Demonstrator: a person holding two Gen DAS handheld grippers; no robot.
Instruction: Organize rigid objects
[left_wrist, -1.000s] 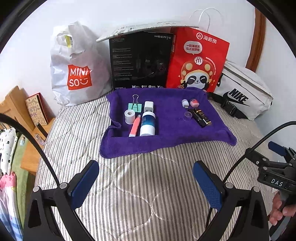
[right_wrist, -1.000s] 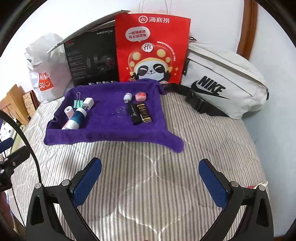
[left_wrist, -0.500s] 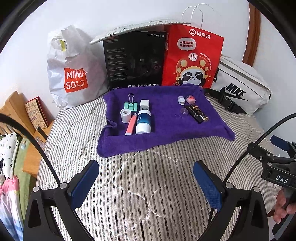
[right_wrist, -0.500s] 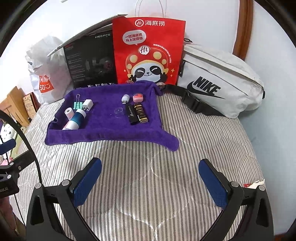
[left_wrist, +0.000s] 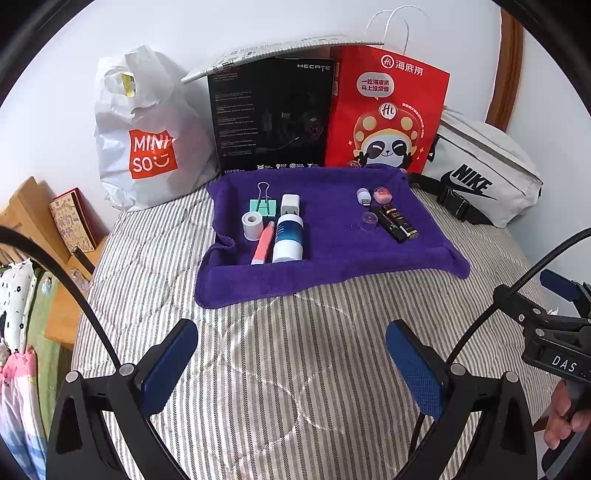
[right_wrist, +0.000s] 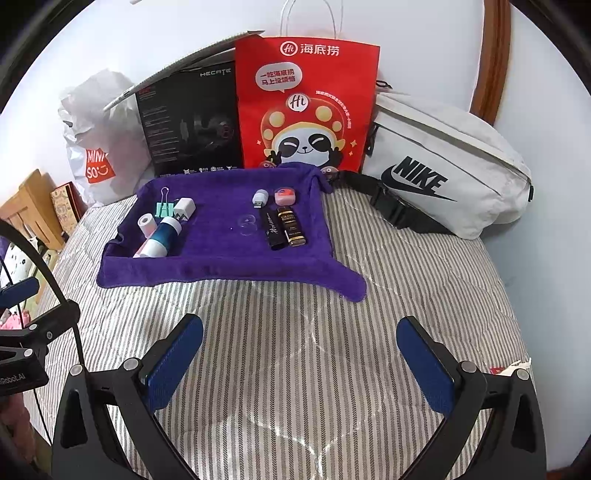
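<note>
A purple towel (left_wrist: 332, 254) (right_wrist: 207, 266) lies on the striped bed. On its left lie a green binder clip (left_wrist: 263, 205), a white charger (left_wrist: 290, 204), a white tape roll (left_wrist: 252, 225), a pink tube (left_wrist: 263, 248) and a white-and-blue bottle (left_wrist: 289, 240) (right_wrist: 164, 236). On its right lie a small USB plug (left_wrist: 363, 195), a pink case (left_wrist: 382, 194) (right_wrist: 284, 195), a clear cap (left_wrist: 368, 220) and two black tubes (left_wrist: 394, 223) (right_wrist: 284, 227). My left gripper (left_wrist: 291, 365) and right gripper (right_wrist: 301, 363) are open and empty, well short of the towel.
A white Miniso bag (left_wrist: 147, 140), a black box (left_wrist: 271, 114), a red paper bag (left_wrist: 384, 114) and a white Nike bag (right_wrist: 439, 166) stand along the wall behind the towel. A wooden stand (left_wrist: 40, 225) is left of the bed.
Both grippers have drawn back slightly from the towel and stay open. The objects on the towel have not moved.
</note>
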